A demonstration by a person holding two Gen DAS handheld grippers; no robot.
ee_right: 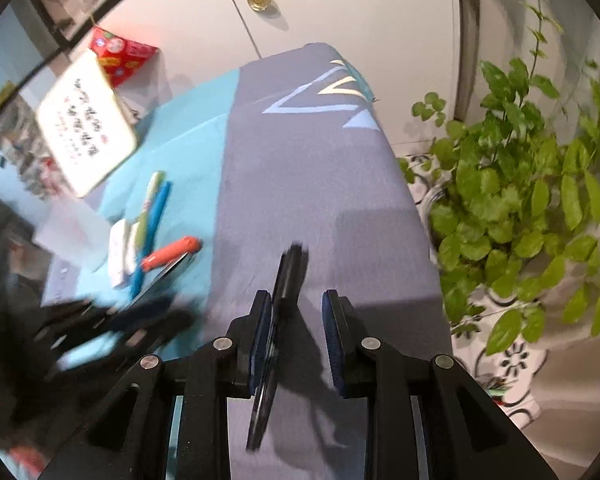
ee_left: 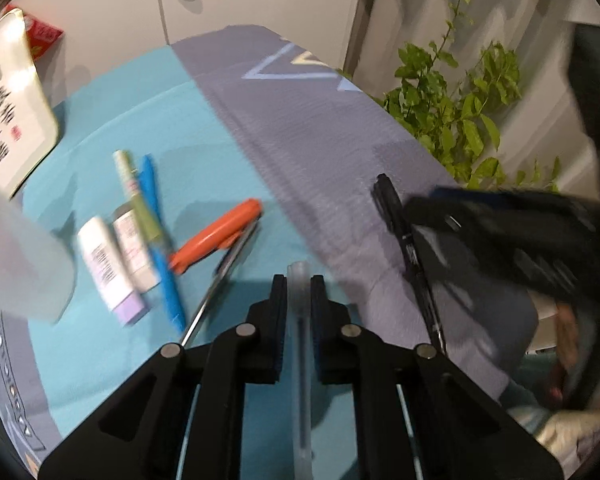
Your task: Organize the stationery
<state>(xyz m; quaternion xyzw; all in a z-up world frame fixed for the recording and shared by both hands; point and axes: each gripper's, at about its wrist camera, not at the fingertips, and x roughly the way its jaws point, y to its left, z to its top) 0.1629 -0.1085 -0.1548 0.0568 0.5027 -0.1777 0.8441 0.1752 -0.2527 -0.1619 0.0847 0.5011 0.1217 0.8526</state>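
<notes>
The left gripper (ee_left: 299, 280) is clamping a clear pen (ee_left: 300, 320) between its narrow jaws, the pen running lengthwise along the fingers with its frosted cap sticking out just past the tips. In the right wrist view, the right gripper (ee_right: 296, 300) is carrying a black pen (ee_right: 286, 276) that is lying against the left pad — the other pad is standing clear of it, so whether the pen is truly pinched cannot be told.

Just beyond the left gripper, on the teal part of the cloth (ee_left: 204, 120), a loose cluster of stationery is lying: a thin silver pen (ee_left: 220, 280), an orange marker (ee_left: 216, 236) crossing over it, a blue pen (ee_left: 160, 248), a green-and-white pen (ee_left: 136, 196) and two white tubes (ee_left: 110, 264) side by side. A frosted container (ee_left: 24, 264) is sitting at the left edge, blurred.

Farther back, a white sign (ee_left: 12, 100) with black characters is leaning — a red box (ee_left: 44, 34) is behind it. A leafy plant (ee_right: 520, 200) is standing to the right of the table.
</notes>
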